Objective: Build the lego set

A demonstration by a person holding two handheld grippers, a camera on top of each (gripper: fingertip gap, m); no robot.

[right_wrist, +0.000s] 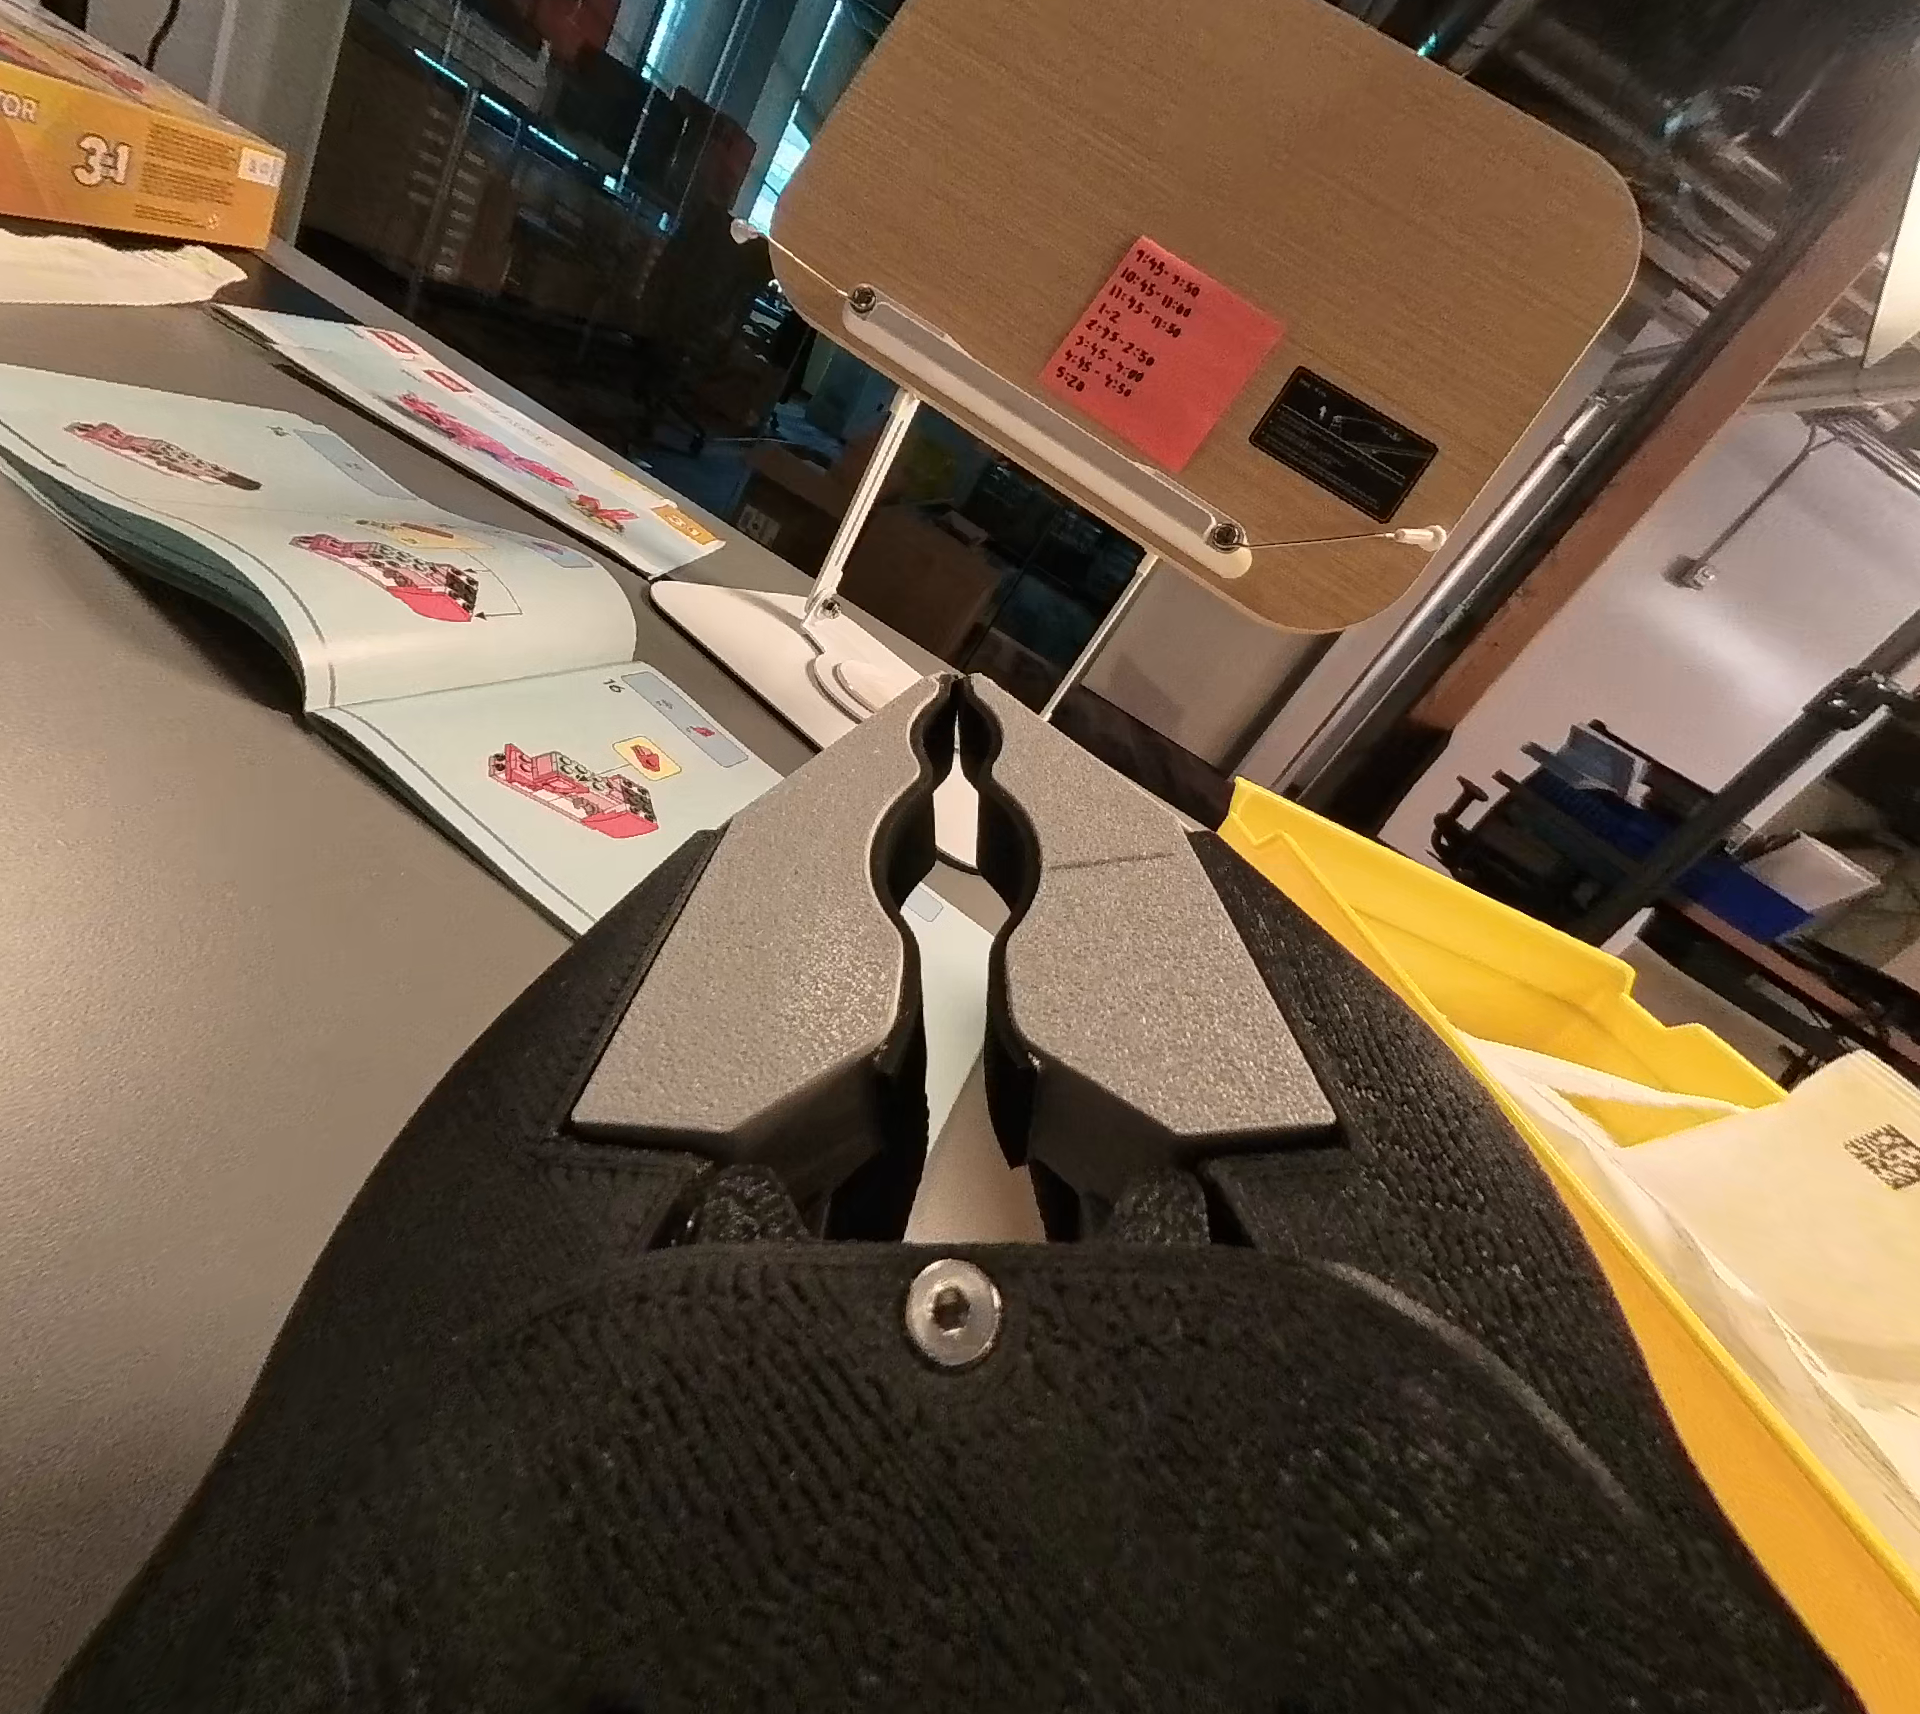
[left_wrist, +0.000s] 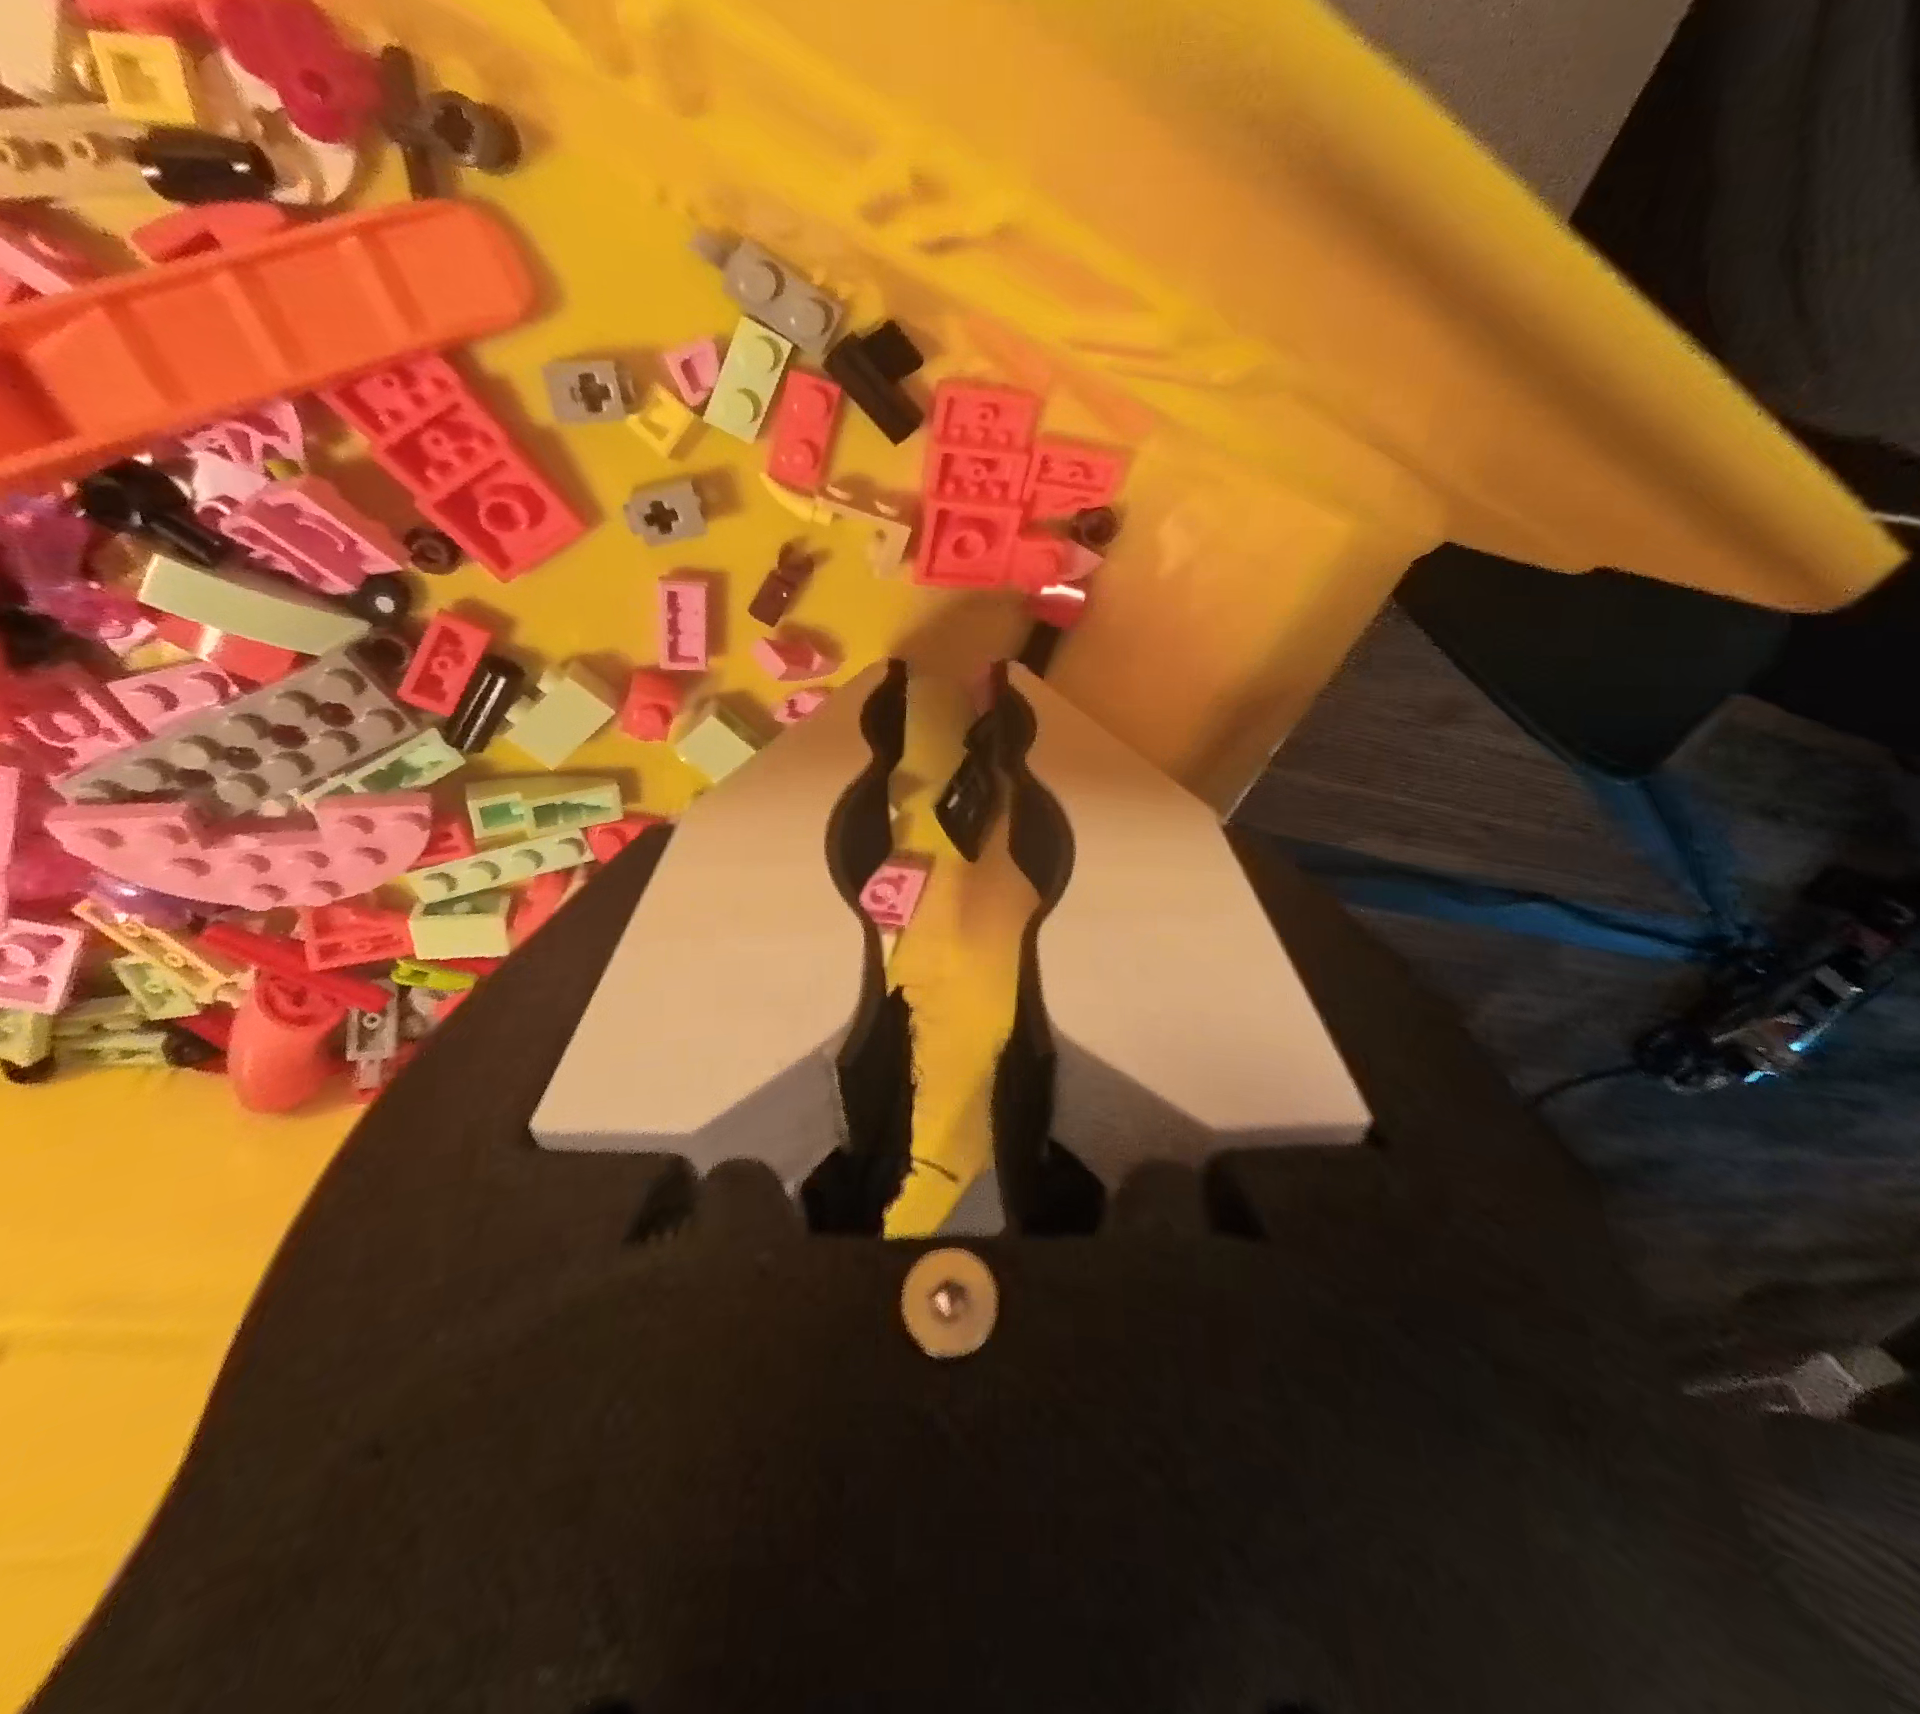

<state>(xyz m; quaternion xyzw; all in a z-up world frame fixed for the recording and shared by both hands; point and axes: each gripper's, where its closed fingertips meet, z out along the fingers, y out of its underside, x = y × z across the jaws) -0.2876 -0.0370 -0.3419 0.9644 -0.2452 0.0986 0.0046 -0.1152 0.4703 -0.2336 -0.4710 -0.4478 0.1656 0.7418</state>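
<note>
Left gripper (left_wrist: 948, 698): hanging with jaws slightly parted inside the yellow plastic bin (left_wrist: 935, 106); a small black flat brick (left_wrist: 971, 797) lying against the right finger, grip unclear; a small pink brick (left_wrist: 891, 890) just behind; red studded bricks (left_wrist: 982, 485) ahead; orange curved piece (left_wrist: 260, 324) far left.
Right gripper (right_wrist: 957, 685): resting clenched on nothing; open instruction booklet (right_wrist: 416, 625) to its left; wooden book stand (right_wrist: 1195, 230) ahead.

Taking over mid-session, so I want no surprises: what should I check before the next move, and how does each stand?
1. Left tool inside the yellow bin: ok.
2. Both pads pressing the black piece between them: not ok, a gap shows on one side.
3. Right tool shut, empty: ok.
4. Open booklet in view on the table: ok.
</note>
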